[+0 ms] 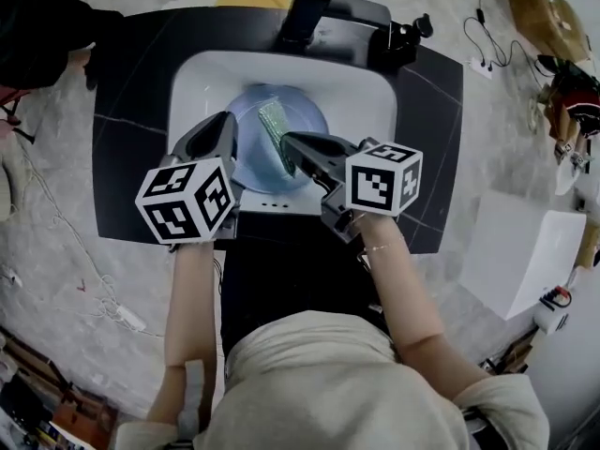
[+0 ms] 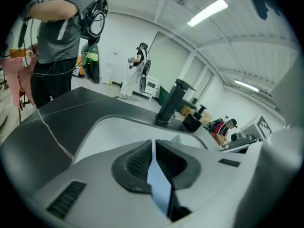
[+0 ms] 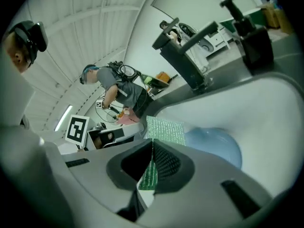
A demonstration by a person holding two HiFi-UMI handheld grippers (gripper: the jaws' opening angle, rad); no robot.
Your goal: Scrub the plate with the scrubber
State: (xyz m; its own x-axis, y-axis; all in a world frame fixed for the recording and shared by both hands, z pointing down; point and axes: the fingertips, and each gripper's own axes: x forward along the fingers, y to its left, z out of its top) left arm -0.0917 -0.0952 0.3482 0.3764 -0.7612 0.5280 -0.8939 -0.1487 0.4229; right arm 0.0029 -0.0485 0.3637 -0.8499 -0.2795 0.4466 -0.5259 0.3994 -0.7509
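Note:
A light blue plate [image 1: 246,148] is held over the white sink [image 1: 370,87]. My left gripper [image 1: 229,127] is shut on the plate's left rim; in the left gripper view the plate [image 2: 160,184] shows edge-on as a thin blue sheet between the closed pads of that gripper [image 2: 153,147]. A green mesh scrubber [image 1: 275,127] lies against the plate's face, with my right gripper [image 1: 290,144] shut on it. In the right gripper view the scrubber [image 3: 165,129] sticks out past the jaws of that gripper [image 3: 152,147], with the plate [image 3: 216,147] just beyond it.
A black faucet [image 1: 323,7] stands behind the basin on the black counter [image 1: 131,129]. A white box [image 1: 520,251] sits on the floor at the right, and a cable [image 1: 66,232] trails at the left. People stand in the room beyond.

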